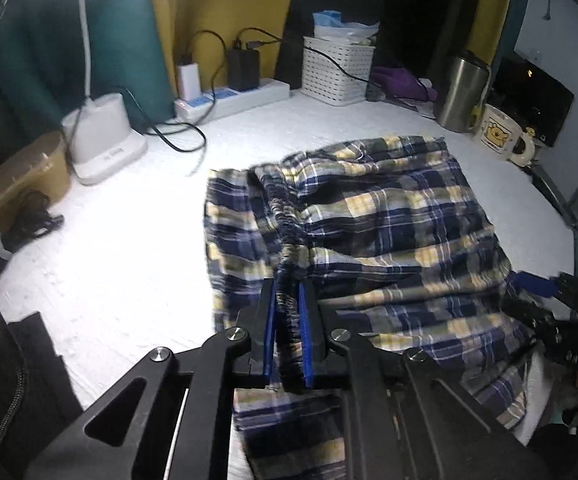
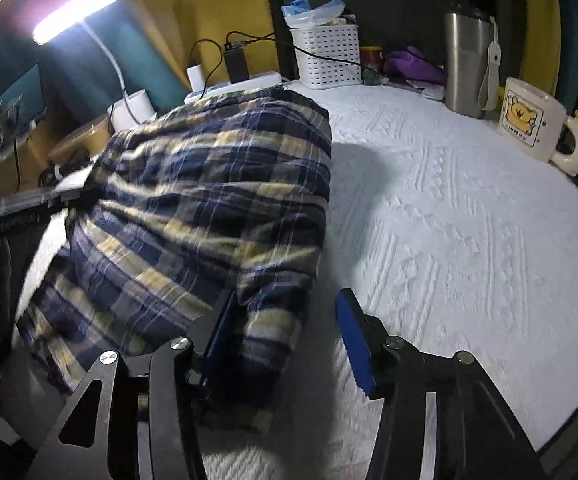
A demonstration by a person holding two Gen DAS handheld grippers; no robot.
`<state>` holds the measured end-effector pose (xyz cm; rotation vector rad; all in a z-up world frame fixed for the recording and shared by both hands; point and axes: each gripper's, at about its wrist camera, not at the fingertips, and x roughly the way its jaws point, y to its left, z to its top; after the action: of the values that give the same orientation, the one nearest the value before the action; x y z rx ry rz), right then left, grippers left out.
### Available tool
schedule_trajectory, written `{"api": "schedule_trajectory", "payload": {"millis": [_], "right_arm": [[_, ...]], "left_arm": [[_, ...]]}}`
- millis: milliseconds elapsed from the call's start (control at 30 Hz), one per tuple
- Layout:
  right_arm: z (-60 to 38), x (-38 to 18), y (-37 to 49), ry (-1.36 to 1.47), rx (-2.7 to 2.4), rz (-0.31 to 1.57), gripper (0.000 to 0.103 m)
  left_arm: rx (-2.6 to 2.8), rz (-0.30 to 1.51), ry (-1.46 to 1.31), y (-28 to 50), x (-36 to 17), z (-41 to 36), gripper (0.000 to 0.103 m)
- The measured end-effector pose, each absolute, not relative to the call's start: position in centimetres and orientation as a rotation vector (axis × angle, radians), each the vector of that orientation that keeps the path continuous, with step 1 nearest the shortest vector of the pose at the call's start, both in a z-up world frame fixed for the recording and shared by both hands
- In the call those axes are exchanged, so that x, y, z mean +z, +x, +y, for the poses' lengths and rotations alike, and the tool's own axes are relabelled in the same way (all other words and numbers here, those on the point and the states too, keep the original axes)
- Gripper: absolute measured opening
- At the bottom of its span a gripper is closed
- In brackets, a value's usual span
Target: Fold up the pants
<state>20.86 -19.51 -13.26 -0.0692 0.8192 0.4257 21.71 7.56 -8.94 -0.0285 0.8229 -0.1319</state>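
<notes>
Left gripper (image 1: 288,312) is clamping the gathered elastic waistband (image 1: 289,236) of the plaid pants (image 1: 389,216); blue pads (image 1: 305,320) are pressing the fabric from both sides, jaws nearly closed on it. Right gripper (image 2: 285,336) is sitting wide open, pads well apart, with a pants edge (image 2: 265,320) draping between the fingers, touching the left pad (image 2: 219,332) only, nothing pinched.

Pants are lying bunched on the white textured table cover (image 2: 449,220), one layer folded over, waistband running away from the left gripper. In the right wrist view the fabric is motion-blurred and bulging up left of the open jaws.

Relative to the pants: white basket (image 1: 337,70) is standing beyond them at the back edge, power strip (image 1: 233,98) with plugged chargers just left of the basket, desk lamp base (image 1: 103,140) further left. Steel tumbler (image 1: 463,90) and bear-print mug (image 1: 499,132) are standing beyond the pants' right side, mug just beside the tumbler, both apart from the fabric.
</notes>
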Motion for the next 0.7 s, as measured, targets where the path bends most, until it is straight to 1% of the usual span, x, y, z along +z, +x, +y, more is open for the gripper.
{"api": "schedule_trajectory", "payload": {"millis": [200, 367, 500, 700], "right_arm": [[-19.5, -13.7, 18.2, -0.125, 0.388, 0.789, 0.052], [-20.4, -13.7, 16.9, -0.121, 0.402, 0.805, 0.052], [-21.4, -12.9, 17.0, -0.083, 0.421, 0.824, 0.053], [-22.9, -10.8, 19.4, -0.083, 0.375, 0.769, 0.053]], "left_arm": [[-0.118, 0.821, 0.004, 21.8, -9.2, 7.6, 0.010], [-0.118, 0.825, 0.000, 21.7, -8.9, 8.0, 0.010], [-0.131, 0.816, -0.012, 21.5, -8.0, 8.2, 0.011], [-0.136, 0.819, -0.013, 21.9, -6.2, 8.5, 0.012]]}}
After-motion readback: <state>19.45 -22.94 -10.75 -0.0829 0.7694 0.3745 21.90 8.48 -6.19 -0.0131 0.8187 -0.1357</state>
